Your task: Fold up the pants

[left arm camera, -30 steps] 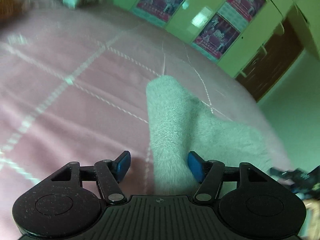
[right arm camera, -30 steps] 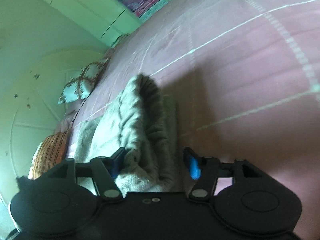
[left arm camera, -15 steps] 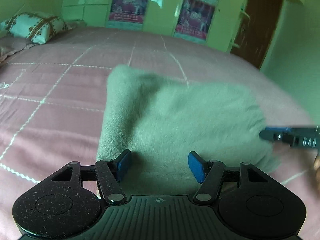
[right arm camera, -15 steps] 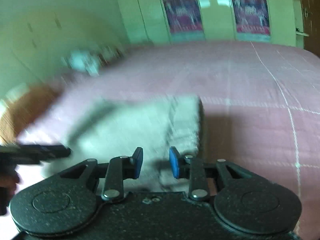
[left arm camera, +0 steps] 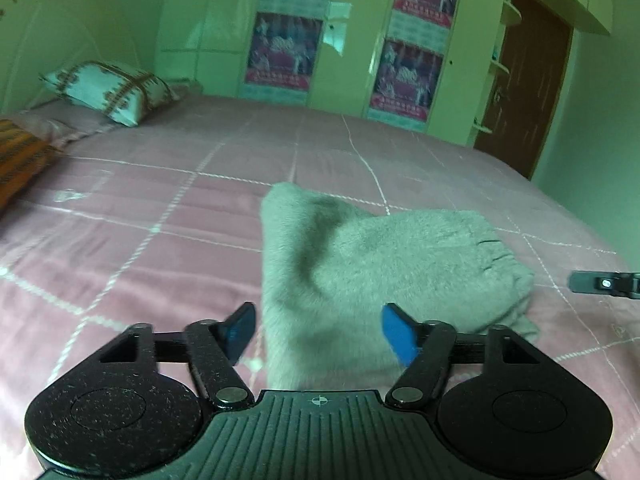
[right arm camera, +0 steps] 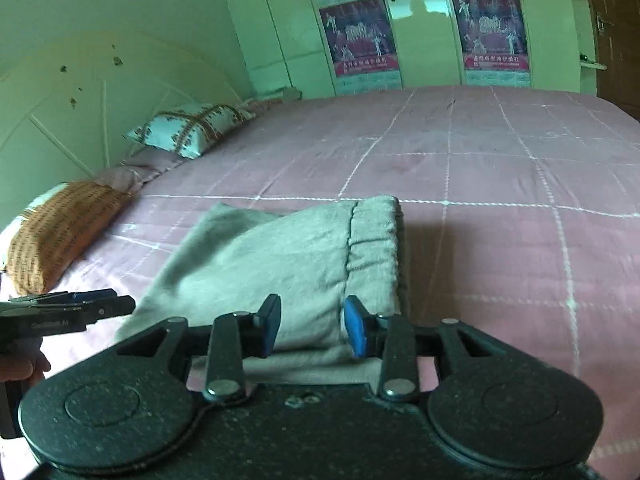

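I have the grey pants [left arm camera: 384, 264] lying folded into a compact bundle on the pink bed [left arm camera: 168, 216], and I place everything from that bundle. The elastic waistband edge sits on its right side, on top of the stack, which I judge means the legs were brought up under or over it so the fold is close to finished.

My left tool [left arm camera: 318, 334] hangs just above the bundle's near left part with its jaws spread wide; they have just been opening, and the cloth shows between the blue pads [left arm camera: 400, 338] without being pressed, so I read it as released. My right tool [right arm camera: 311, 326] sits over the near right corner by the waistband; its jaws have just been parting as well, a narrower gap, and nothing is pinched between them. Both stand off the fabric, I think, so the fold can settle without being dragged.

Away from the bundle, a patterned pillow [left arm camera: 108, 90] and an orange cushion [right arm camera: 60, 232] lie up at the headboard end, well apart. Beyond the bed's far edge stands a wardrobe [left arm camera: 352, 32] with posters. Nothing crowds the bundle; only my two tools are close to each other.
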Motion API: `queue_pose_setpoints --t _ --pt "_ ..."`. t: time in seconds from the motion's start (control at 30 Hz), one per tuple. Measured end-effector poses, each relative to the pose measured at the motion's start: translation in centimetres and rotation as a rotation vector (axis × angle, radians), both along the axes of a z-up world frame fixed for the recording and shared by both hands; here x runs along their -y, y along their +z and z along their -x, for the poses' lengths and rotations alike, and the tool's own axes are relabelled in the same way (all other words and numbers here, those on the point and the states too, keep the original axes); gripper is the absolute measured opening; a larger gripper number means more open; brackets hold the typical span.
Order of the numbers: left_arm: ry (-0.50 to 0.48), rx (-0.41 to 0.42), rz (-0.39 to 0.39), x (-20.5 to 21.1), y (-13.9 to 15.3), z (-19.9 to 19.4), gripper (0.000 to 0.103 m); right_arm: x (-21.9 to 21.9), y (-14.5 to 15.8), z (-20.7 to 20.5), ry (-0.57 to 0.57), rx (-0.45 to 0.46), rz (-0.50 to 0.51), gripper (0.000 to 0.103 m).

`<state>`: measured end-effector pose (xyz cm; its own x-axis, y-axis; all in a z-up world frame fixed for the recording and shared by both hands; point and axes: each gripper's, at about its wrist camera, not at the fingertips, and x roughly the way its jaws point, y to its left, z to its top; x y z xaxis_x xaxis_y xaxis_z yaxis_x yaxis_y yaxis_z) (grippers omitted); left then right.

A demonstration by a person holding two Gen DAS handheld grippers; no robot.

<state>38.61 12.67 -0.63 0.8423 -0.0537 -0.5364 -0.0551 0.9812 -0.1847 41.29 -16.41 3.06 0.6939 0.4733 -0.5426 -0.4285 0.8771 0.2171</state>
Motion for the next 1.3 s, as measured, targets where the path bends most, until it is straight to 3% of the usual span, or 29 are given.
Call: queue_pose_setpoints --t 0.17,0.37,0.5,0.57,0.63,0.83,1.1,1.3 --pt "0.038 0.021 0.003 0.1 0.9 5.5 0.078 2.1 1.7 5.9 -0.031 0.039 -0.04 0.032" --pt "0.013 0.051 0.001 2.4 2.4 11.3 0.078 2.5 3.0 11.9 -0.059 0.072 -0.036 0.033" --pt "-0.005 0.083 -0.039 4.2 3.8 15.1 0.079 3.0 3.9 16.1 -0.064 0.105 -0.066 0.049" --pt "-0.012 0.094 -0.049 4.9 4.4 16.8 0.082 3.2 4.2 18.1 -0.07 0.12 -0.071 0.051" --pt "-0.012 0.099 -0.048 5.5 4.9 18.7 0.092 3.5 4.5 20.0 -0.071 0.122 -0.084 0.055" --pt "0.01 0.121 -0.044 6.6 5.7 24.0 0.103 3.5 5.6 25.9 -0.089 0.187 -0.104 0.077" --pt "0.03 0.159 -0.039 8.3 6.5 29.8 0.103 2.8 5.7 31.5 -0.067 0.233 -0.099 0.084" --pt "0.014 0.233 -0.046 9.7 9.5 31.3 0.103 1.7 7.4 33.1 -0.082 0.258 -0.039 0.085"
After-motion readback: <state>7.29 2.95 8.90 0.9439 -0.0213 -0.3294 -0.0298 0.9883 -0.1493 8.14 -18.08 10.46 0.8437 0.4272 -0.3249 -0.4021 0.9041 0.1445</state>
